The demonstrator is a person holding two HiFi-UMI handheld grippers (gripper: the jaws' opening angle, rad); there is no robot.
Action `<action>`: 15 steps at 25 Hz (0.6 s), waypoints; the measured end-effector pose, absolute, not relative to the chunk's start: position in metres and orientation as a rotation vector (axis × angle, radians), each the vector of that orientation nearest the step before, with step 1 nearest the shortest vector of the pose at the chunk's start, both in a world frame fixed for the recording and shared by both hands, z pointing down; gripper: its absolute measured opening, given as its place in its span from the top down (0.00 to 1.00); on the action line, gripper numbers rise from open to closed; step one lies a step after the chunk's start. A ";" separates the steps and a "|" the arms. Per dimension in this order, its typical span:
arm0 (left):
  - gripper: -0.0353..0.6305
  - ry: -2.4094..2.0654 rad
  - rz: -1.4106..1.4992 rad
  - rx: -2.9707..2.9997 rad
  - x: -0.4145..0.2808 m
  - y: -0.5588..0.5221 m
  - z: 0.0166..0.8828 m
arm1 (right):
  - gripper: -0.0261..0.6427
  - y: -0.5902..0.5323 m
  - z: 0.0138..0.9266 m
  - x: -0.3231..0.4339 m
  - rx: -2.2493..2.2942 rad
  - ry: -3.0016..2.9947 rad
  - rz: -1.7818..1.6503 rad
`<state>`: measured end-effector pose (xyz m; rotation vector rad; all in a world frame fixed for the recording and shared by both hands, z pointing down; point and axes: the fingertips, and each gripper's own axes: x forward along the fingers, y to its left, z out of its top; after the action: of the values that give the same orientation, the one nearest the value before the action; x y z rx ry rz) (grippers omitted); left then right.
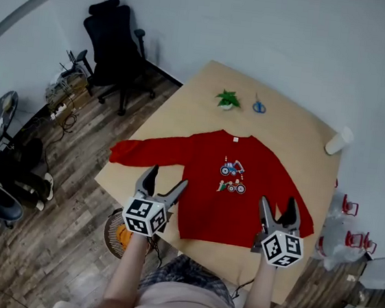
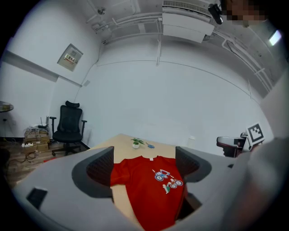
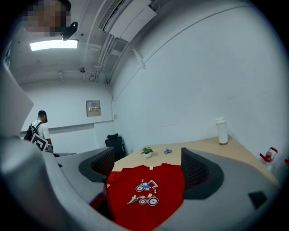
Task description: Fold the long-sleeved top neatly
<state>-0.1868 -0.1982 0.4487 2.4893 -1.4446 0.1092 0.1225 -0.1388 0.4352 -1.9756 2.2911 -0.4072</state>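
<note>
The wooden table (image 1: pixel 201 92) carries the red top (image 1: pixel 210 195), spread flat. Beyond the top are a small plant (image 1: pixel 227 100), blue scissors (image 1: pixel 258 107) and a white cup (image 1: pixel 337 141).

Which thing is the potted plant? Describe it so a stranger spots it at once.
On the wooden table, look just beyond the collar of the red top. The potted plant stands there, green leaves in a white pot, left of the blue-handled scissors, which lie flat.

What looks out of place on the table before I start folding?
Only the red top lies unevenly: the sleeve nearer the left gripper stretches out to the table edge, while the other sleeve angles down beside the body. Nothing looks spilled or damaged.
</note>
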 end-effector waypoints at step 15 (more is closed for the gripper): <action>0.33 -1.766 0.148 2.116 -0.323 -0.221 0.504 | 0.31 -0.252 0.446 -0.093 -1.447 2.788 -0.403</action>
<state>-0.3233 -0.2210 0.5044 2.1158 -1.7659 0.1480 -0.0931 -0.2516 0.4455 -1.4470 2.7883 -0.4033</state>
